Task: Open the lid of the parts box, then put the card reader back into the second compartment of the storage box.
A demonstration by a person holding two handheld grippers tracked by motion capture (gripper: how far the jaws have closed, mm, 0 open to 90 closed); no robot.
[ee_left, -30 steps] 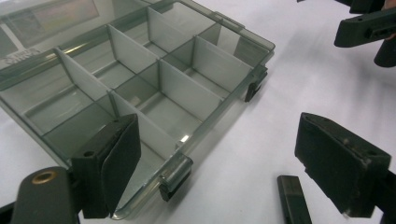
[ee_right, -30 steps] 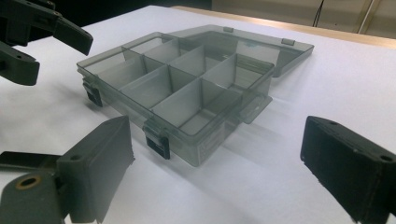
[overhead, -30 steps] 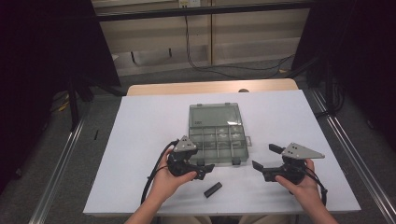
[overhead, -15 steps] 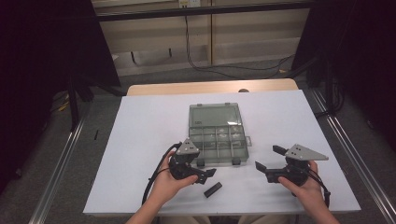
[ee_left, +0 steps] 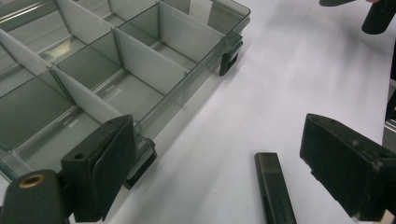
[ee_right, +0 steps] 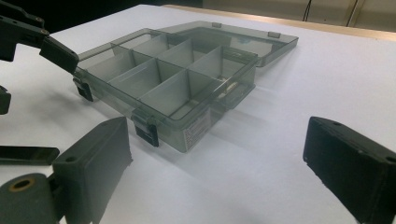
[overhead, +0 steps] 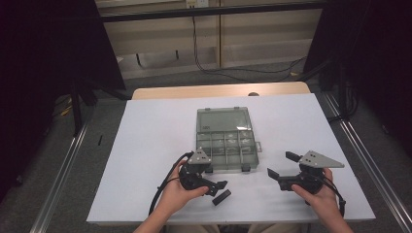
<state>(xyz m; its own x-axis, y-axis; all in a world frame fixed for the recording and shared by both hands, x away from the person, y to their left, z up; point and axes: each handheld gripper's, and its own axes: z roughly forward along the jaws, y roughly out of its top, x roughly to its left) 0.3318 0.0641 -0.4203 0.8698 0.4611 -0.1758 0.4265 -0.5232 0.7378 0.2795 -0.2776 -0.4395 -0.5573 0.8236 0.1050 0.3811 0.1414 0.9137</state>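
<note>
A smoky clear compartment box (overhead: 226,145) lies open in the middle of the white table (overhead: 145,145), its lid flat behind it. No contents show in its compartments (ee_left: 116,70). A short black bar (overhead: 222,197) lies just in front of the box's near left corner. My left gripper (overhead: 216,177) is open right above that bar, and the bar (ee_left: 275,191) lies between its jaws near the right one. My right gripper (overhead: 282,165) is open to the right of the box, facing the box (ee_right: 173,70), with nothing between its jaws.
The table's wooden far edge (overhead: 218,91) runs behind the box. Metal rails (overhead: 63,165) flank the table on the floor. The left gripper (ee_right: 42,42) and the bar (ee_right: 23,154) show at the left of the right gripper view.
Both grippers have drifted slightly toward the near edge. The left one has come down closer to the black bar. The box and the bar have not moved.
</note>
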